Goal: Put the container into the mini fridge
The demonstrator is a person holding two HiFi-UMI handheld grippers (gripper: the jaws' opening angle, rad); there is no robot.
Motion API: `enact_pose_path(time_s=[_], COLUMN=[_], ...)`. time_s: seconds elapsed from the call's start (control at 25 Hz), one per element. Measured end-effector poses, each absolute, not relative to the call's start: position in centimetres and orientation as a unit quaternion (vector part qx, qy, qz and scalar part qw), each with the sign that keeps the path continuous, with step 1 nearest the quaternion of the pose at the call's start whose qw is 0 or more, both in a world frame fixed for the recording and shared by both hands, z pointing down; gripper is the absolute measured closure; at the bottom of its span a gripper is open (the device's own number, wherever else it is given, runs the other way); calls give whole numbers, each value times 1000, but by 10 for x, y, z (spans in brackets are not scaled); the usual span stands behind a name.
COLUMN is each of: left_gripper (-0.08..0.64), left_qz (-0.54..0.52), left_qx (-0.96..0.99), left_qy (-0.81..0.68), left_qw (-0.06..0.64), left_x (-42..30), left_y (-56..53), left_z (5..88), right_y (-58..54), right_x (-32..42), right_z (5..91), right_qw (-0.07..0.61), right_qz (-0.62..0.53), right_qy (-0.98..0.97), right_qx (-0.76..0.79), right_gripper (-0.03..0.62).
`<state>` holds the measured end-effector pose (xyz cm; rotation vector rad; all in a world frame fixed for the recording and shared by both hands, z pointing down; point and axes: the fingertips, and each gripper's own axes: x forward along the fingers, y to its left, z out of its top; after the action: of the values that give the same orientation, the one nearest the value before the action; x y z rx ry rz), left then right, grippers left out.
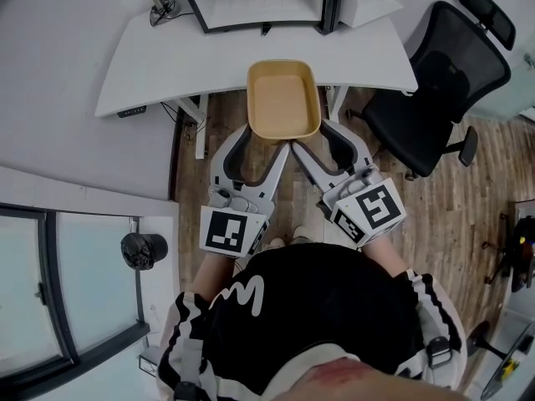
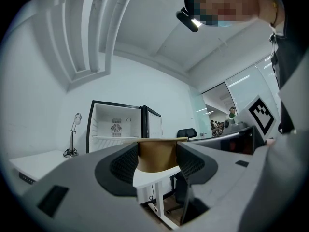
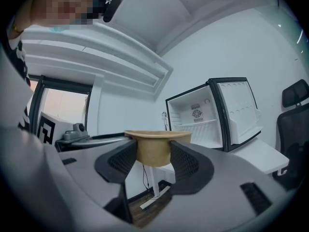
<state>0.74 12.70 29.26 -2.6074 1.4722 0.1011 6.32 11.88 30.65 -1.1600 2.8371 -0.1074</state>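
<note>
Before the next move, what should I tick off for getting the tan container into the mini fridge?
1. Grip of left gripper on the shallow tan rectangular container: ok, both pads press its near side.
2. Grip of right gripper: ok, its pads press the container too.
3. Container level: ok, the rim looks flat in both gripper views.
4. Door of the black-framed white mini fridge open: ok.
5. Black office chair out of the way: ok, it stands right of the white desk.
6. Container fits the fridge shelf: cannot tell.
</note>
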Motion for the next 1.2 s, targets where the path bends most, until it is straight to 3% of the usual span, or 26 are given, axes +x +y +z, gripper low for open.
enact_pose_path(time_s=[1.2], left_gripper=[311], left_qz=[36], left_qx=[-860], left_qy=[505], left_qw=[66], left_x=[22], left_y=[120], left_z=[305], right_y=[111], right_x=[78], right_z=[318], right_qw=[29], right_qz=[-26], right_qy=[931], right_qx=[-363], right_gripper=[367])
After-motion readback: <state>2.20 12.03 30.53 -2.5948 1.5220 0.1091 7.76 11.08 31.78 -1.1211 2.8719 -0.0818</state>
